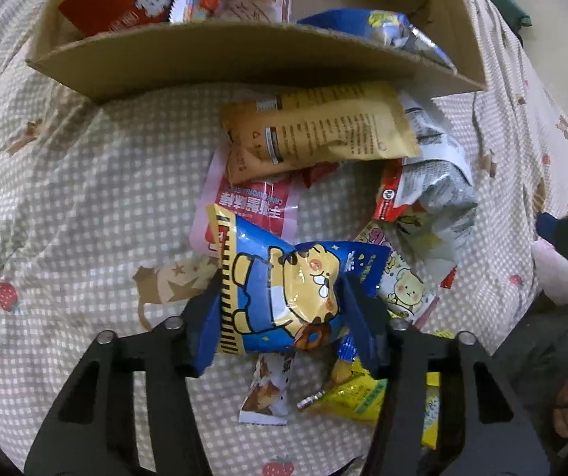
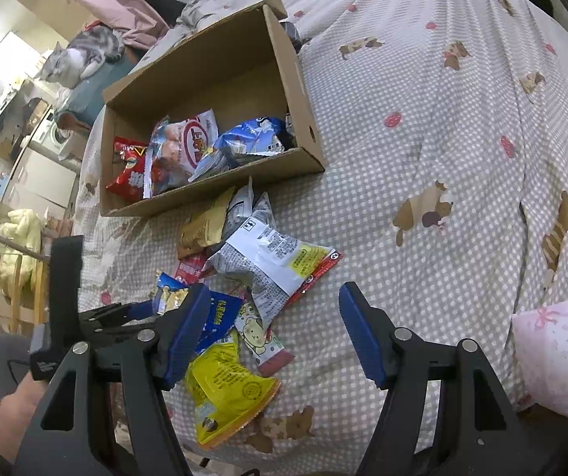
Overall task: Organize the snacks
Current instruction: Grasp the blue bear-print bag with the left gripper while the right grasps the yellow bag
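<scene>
In the left wrist view my left gripper (image 1: 280, 289) is shut on a blue snack bag with a yellow bear (image 1: 268, 269); both blue pads pinch its crumpled sides above the bedspread. More loose snacks lie around it: a tan packet (image 1: 319, 127), a pink-red packet (image 1: 252, 202), a silver-white bag (image 2: 268, 254), a yellow bag (image 2: 224, 392). Just beyond the pile stands an open cardboard box (image 2: 296, 79) holding a red bag (image 2: 129, 170) and several other packets. My right gripper (image 2: 274, 291) hangs open over the pile's near edge with nothing gripped.
The checked bedspread (image 2: 442, 139) with dog and strawberry prints stretches bare to the right. A pink pouch (image 2: 553, 353) lies at the right edge. A grey cat (image 2: 81, 55) rests beyond the box. A person's hand (image 2: 18, 408) holds the left tool; a wooden rail stands far left.
</scene>
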Motion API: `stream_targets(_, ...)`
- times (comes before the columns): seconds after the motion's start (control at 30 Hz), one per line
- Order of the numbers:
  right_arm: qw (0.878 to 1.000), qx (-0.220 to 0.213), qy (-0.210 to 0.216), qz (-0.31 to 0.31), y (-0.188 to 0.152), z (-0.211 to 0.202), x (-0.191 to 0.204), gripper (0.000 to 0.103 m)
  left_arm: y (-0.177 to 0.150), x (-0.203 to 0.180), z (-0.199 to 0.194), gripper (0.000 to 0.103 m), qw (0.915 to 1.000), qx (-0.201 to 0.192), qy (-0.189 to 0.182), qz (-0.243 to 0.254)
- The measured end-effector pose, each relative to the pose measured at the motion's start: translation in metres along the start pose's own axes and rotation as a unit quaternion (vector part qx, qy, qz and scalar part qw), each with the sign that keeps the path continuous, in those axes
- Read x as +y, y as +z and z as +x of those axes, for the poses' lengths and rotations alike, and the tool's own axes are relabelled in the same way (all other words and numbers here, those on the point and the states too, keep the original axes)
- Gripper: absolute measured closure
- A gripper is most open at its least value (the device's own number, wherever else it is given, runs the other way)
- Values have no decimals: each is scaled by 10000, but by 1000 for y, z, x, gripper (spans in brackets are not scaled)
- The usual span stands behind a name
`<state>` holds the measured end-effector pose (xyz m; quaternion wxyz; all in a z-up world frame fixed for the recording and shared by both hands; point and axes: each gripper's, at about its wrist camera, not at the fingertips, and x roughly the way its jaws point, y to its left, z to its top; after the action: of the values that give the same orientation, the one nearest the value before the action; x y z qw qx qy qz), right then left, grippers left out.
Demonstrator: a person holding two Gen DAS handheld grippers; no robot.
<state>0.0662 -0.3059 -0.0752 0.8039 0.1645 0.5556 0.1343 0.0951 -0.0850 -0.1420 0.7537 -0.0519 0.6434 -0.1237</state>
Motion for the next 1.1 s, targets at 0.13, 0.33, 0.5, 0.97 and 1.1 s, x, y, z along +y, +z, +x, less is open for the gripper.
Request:
stream_targets(0.13, 10000, -4, 27, -13, 0, 0, 3, 33, -4, 8, -26, 62, 9997, -196, -116, -109)
stream_targets(0.33, 9989, 302, 263, -243, -4, 12, 17, 33, -10, 36, -68, 68, 9973, -608, -122, -396)
stream_targets(0.5, 9893, 1098, 382, -879, -22, 41, 46, 28, -9, 63, -87, 71, 9947, -716, -88, -728)
stream_targets(0.97, 9366, 2023, -651, -2785, -78, 104, 98, 11, -15, 72, -85, 74, 9933, -762, -7, -863)
stream_targets(1.1, 9396, 1935, -574, -2766, -76, 101, 98, 21, -15, 72, -84, 74, 9934, -752, 2, -871)
